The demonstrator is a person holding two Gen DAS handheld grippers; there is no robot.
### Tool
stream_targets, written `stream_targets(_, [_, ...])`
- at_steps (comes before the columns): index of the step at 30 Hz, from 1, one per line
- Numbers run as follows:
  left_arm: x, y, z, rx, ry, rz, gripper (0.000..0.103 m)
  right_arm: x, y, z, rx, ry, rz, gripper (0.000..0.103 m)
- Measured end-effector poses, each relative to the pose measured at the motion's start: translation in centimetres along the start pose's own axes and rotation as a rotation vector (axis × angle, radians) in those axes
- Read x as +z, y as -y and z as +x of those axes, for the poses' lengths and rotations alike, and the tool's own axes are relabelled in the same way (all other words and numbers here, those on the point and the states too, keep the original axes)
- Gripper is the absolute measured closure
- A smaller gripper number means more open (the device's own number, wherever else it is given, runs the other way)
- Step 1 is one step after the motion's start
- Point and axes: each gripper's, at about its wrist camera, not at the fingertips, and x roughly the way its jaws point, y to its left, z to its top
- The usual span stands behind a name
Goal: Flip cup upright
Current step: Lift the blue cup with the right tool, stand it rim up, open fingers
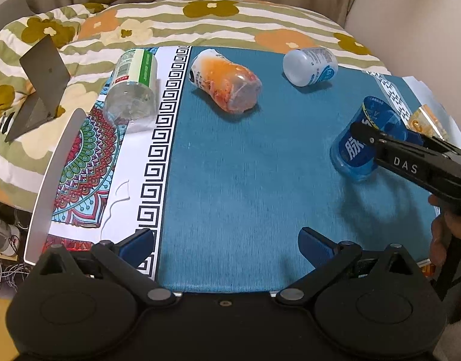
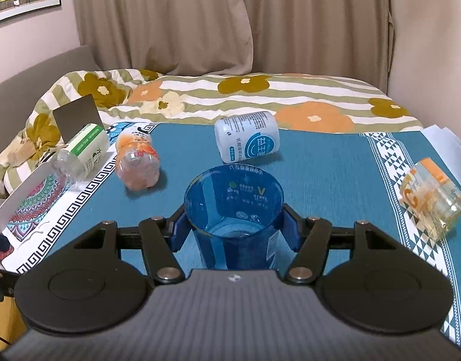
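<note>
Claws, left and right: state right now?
Left claw: open, holding nothing.
Right claw: shut on the translucent blue plastic cup, mouth up.

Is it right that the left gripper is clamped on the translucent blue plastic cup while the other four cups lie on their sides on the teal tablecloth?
Not quite: the right gripper is clamped on the translucent blue plastic cup, its blue pads pressing both sides, as the right wrist view shows. The left gripper stands open and empty over the teal tablecloth. The other four cups do lie on their sides.

Table under teal cloth, four cut bottles lying sideways: clear, orange, white, yellow.
</note>
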Motion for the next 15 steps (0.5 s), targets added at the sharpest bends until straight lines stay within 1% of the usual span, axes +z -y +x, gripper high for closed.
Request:
stream_targets(5, [-0.2, 0.1, -0.2, -0.001, 0.003, 0.004, 0.000, 0.0, 0.2, 0.2, 0.004, -0.010, 0.016, 0.026])
stream_targets(7, [-0.2, 0.1, -0.3, 0.000, 0.008, 0.006, 0.000, -0.1, 0.4, 0.3, 0.005, -0.024, 0.042, 0.022])
stream_targets(9, [-0.2, 0.1, -0.5, 0.000, 0.013, 0.008, 0.000, -0.1, 0.6, 0.3, -0.008, -0.030, 0.063, 0.001])
stream_targets(12, [0.0, 0.2, -0.9, 0.003, 0.023, 0.008, 0.000, 0.0, 0.5, 0.0, -0.040, -0.026, 0.070, 0.000])
stream_targets(15, [0.3, 0.3, -1.5, 0.007, 0.038, 0.013, 0.000, 0.4, 0.8, -0.3, -0.065, -0.061, 0.096, 0.000])
